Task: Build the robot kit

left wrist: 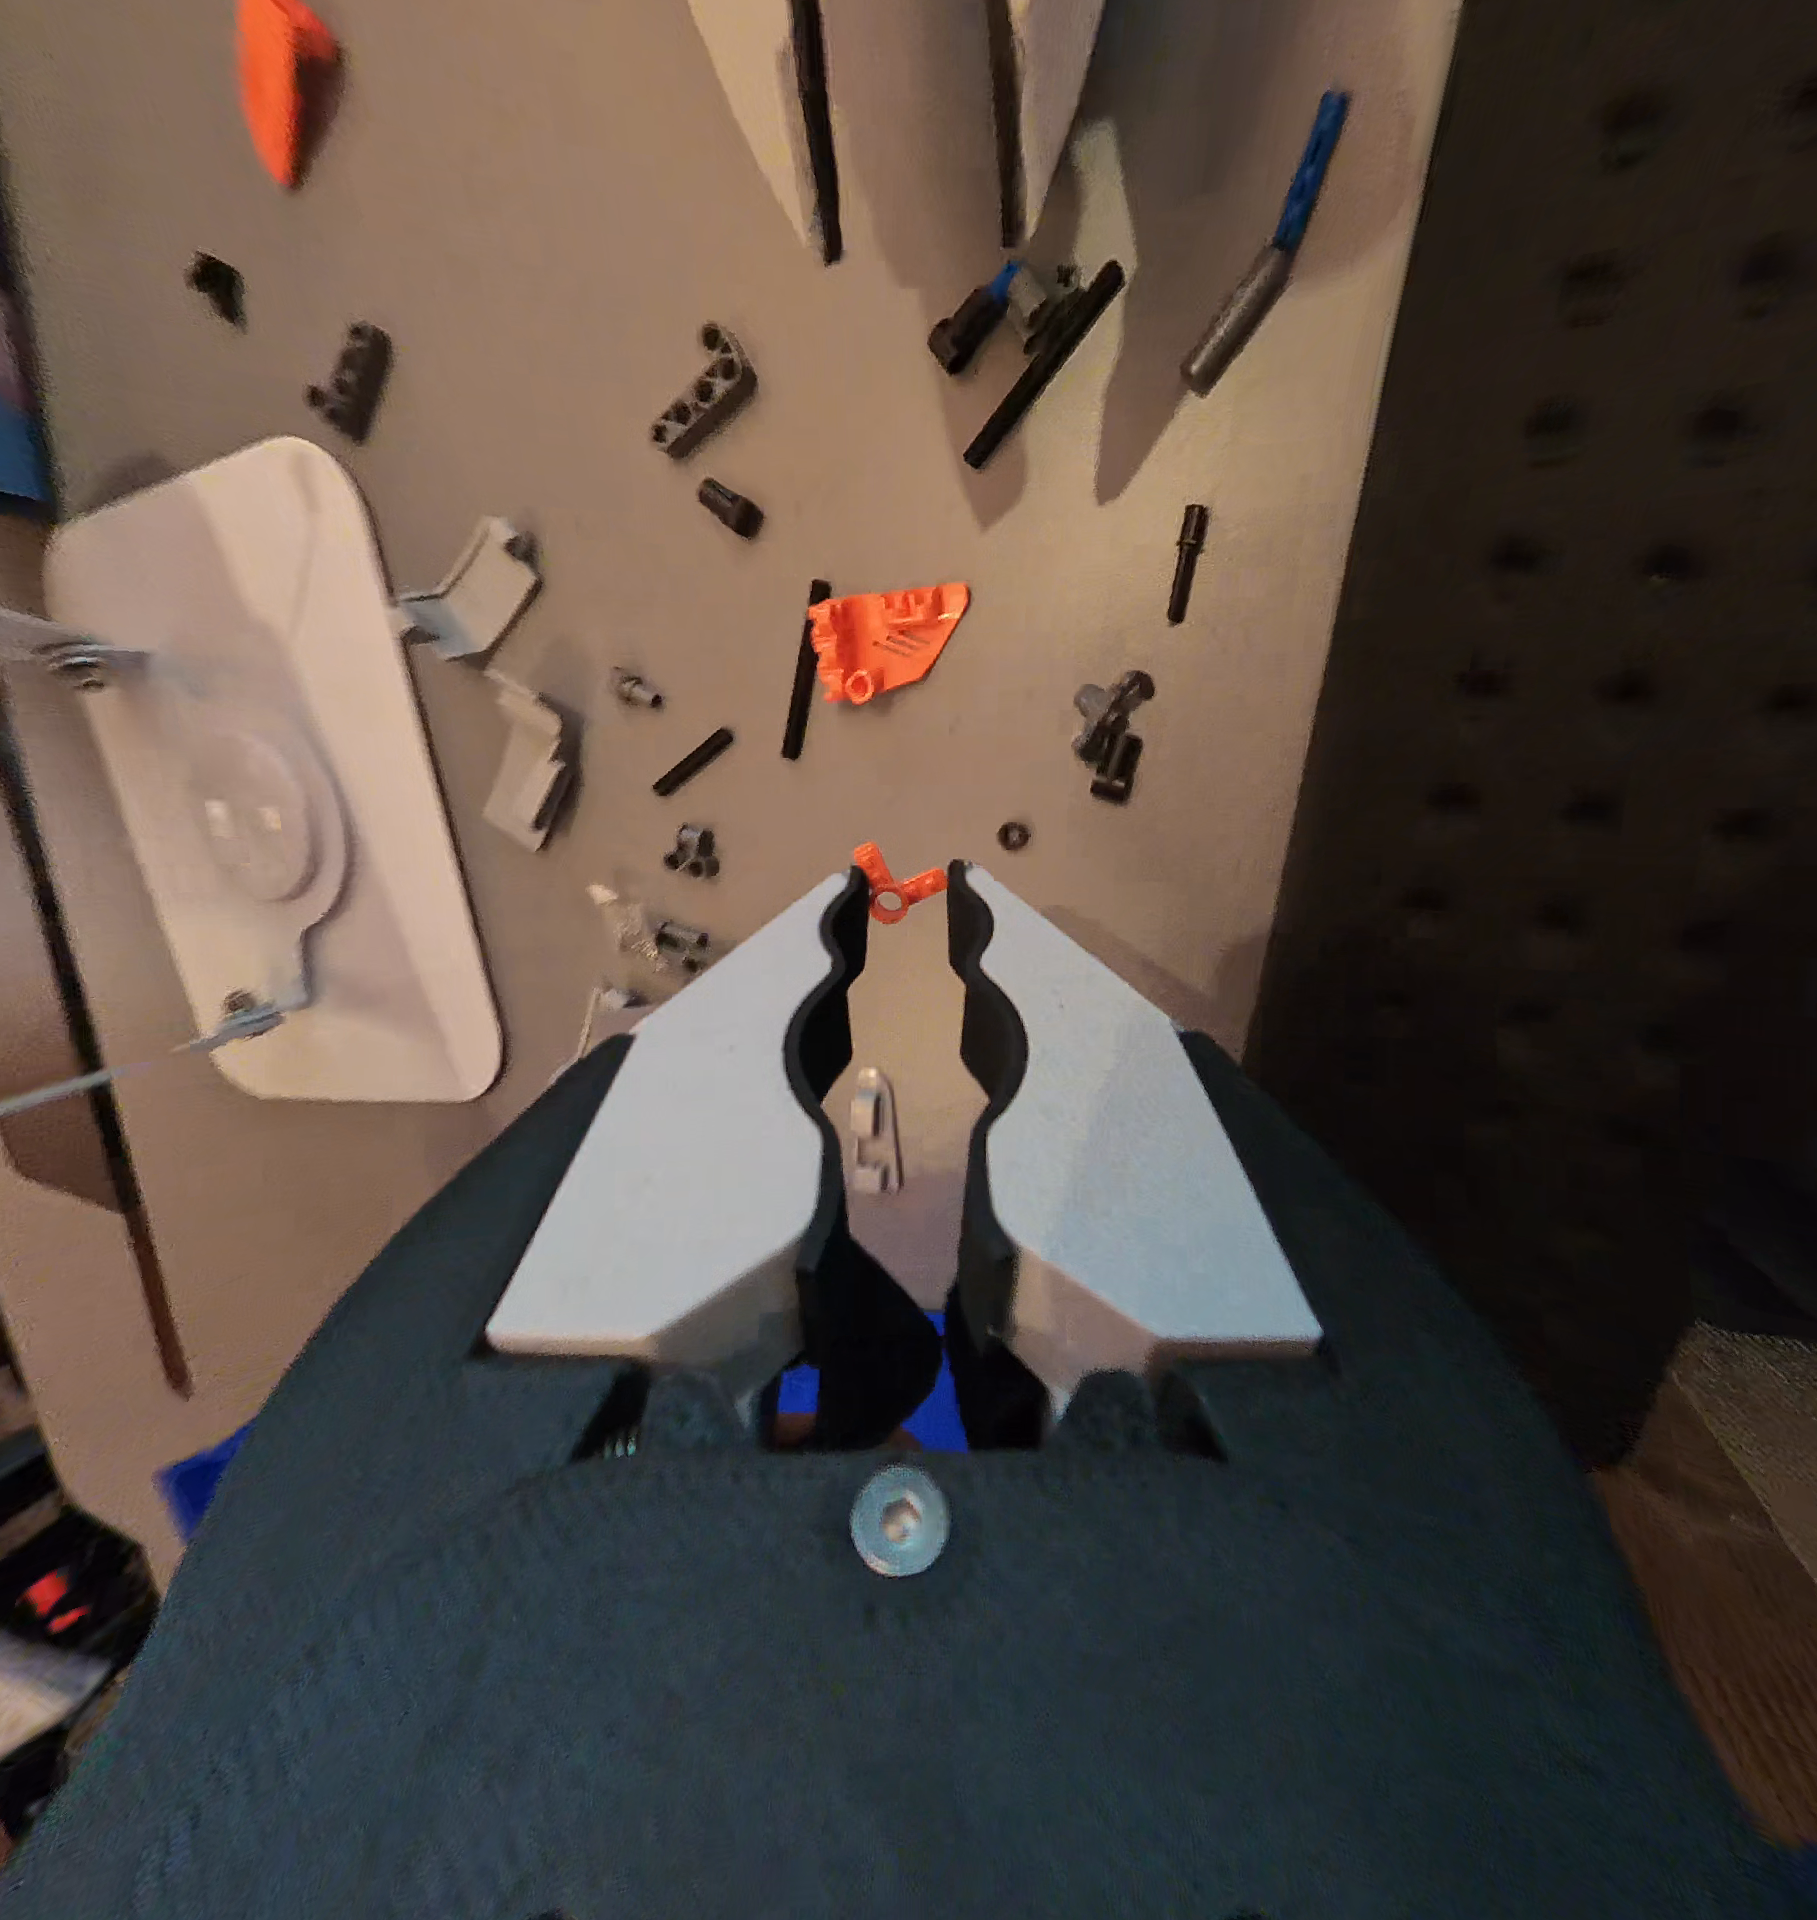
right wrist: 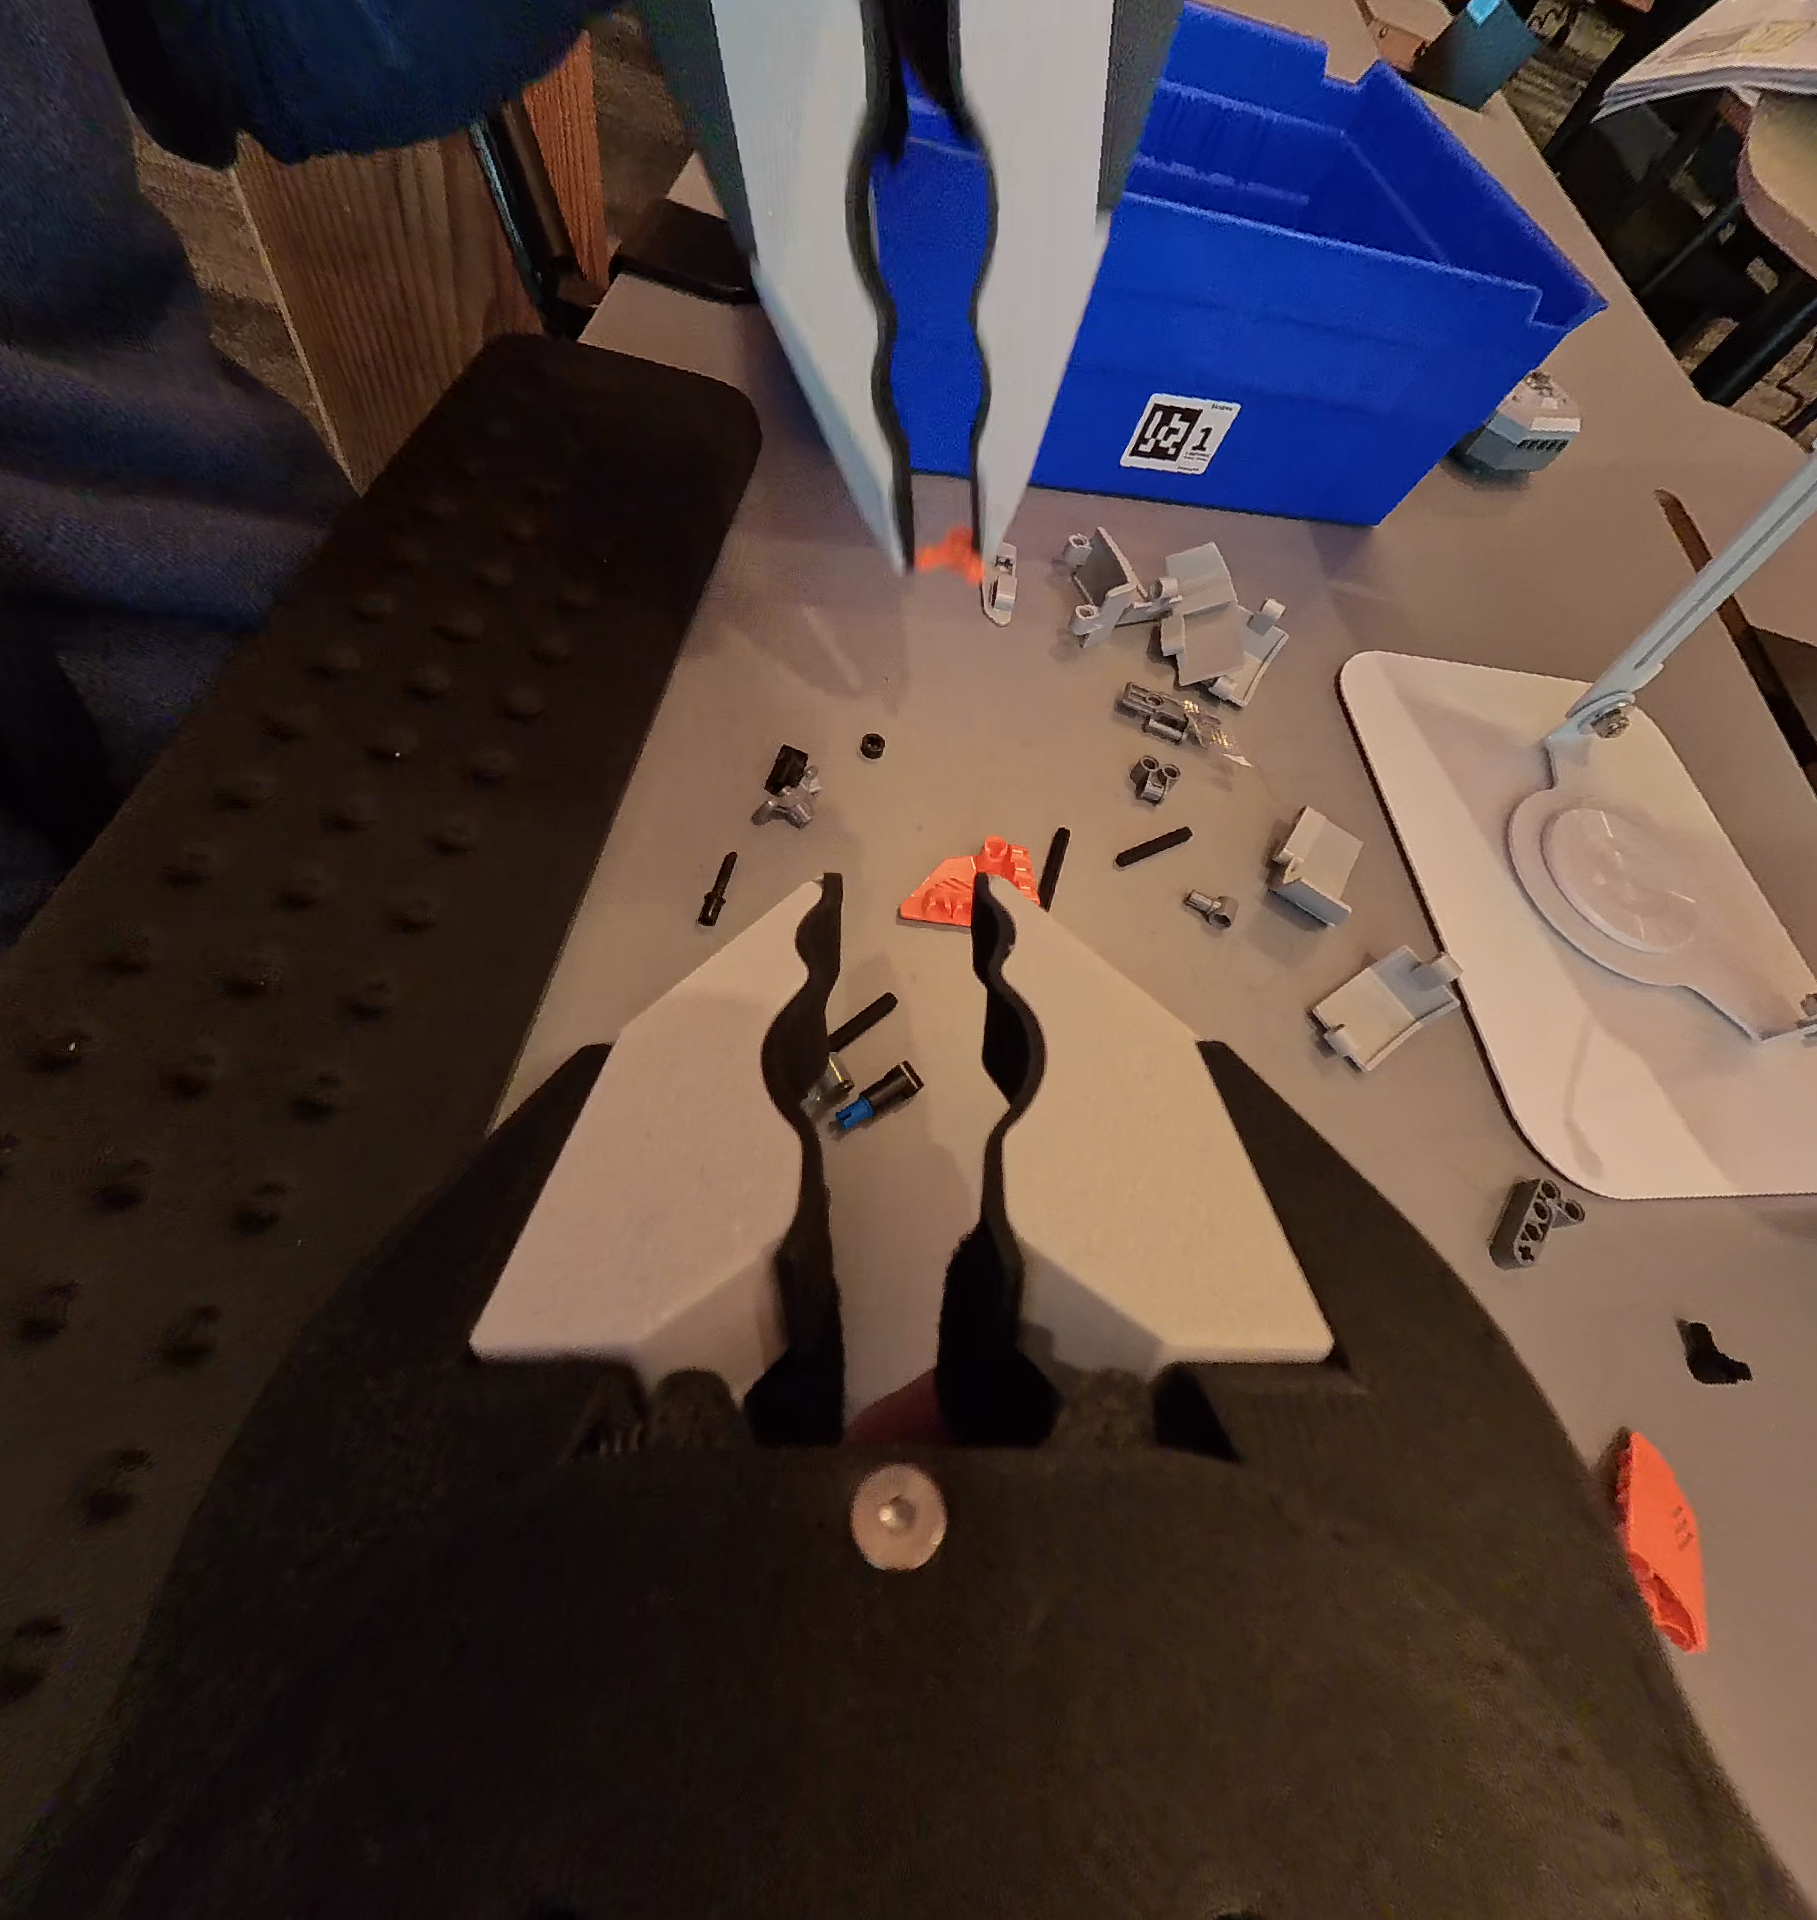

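My left gripper (left wrist: 906,878) points down at the grey table with its tips closed on a small orange connector (left wrist: 893,894). It also shows at the top of the right wrist view (right wrist: 945,556), blurred. A small pale grey part (left wrist: 873,1132) lies under its fingers. My right gripper (right wrist: 906,891) is open and empty, low over the table. An orange flat panel (right wrist: 951,883) lies just past its right fingertip. A black and blue pin assembly (right wrist: 873,1091) lies between its fingers. The orange panel (left wrist: 888,639) also shows in the left wrist view, as does the right gripper (left wrist: 922,247).
A blue bin (right wrist: 1299,343) stands at the back. A white tray (right wrist: 1486,1101) with a clear disc and metal arm is at the right. A black studded mat (right wrist: 364,831) runs along the left. Grey and black parts (right wrist: 1184,613) are scattered about; an orange curved panel (right wrist: 1662,1538) lies nearby. The tips of one gripper are about 9 cm away from the tips of the other.
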The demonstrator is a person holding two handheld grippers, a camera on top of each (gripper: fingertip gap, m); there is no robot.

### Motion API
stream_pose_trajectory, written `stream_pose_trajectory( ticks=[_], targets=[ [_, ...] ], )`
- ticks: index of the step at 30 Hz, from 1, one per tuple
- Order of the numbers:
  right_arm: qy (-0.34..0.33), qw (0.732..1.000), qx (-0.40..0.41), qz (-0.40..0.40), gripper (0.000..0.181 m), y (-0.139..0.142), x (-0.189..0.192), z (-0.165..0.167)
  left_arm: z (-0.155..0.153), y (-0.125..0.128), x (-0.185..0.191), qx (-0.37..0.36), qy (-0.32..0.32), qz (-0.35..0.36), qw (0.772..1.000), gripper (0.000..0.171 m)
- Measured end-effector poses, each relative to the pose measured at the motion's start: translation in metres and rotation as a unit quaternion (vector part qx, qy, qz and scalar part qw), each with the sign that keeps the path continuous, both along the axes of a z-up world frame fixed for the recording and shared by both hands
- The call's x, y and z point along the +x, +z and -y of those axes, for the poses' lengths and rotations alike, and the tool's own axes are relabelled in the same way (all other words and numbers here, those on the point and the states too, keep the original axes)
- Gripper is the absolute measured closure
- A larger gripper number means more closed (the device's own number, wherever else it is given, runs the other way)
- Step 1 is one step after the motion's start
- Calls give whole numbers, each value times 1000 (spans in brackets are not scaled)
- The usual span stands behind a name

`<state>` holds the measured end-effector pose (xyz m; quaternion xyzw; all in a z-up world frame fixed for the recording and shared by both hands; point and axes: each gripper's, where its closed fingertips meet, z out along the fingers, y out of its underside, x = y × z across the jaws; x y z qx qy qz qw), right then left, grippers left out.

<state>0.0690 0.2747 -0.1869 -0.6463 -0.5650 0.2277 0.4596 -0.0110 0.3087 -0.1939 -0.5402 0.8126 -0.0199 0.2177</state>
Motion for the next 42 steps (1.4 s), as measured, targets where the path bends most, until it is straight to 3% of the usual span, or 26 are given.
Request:
stream_pose_trajectory(
  ticks=[7,13,16,20,28,36,42],
  targets=[
    [6,1000,-5,5,159,-4,-1,2,-1,-60,14,-48,-4,-54,997,156],
    [7,1000,-9,5,158,-5,-1,2,4,-64,18,-74,-1,-34,997,144],
    [2,1000,-10,7,158,-8,1,-1,3,-49,23,-75,5,5,997,139],
    [-27,1000,2,0,159,-1,10,-12,-6,-6,17,-61,32,83,994,138],
    [-104,994,10,-9,161,5,31,-38,-38,68,-62,17,129,166,978,142],
    [-123,992,0,-7,162,-2,40,-47,-53,77,-119,52,203,185,960,143],
    [-117,993,-10,12,162,-16,36,-47,-26,70,-91,29,158,228,960,144]
  ],
)
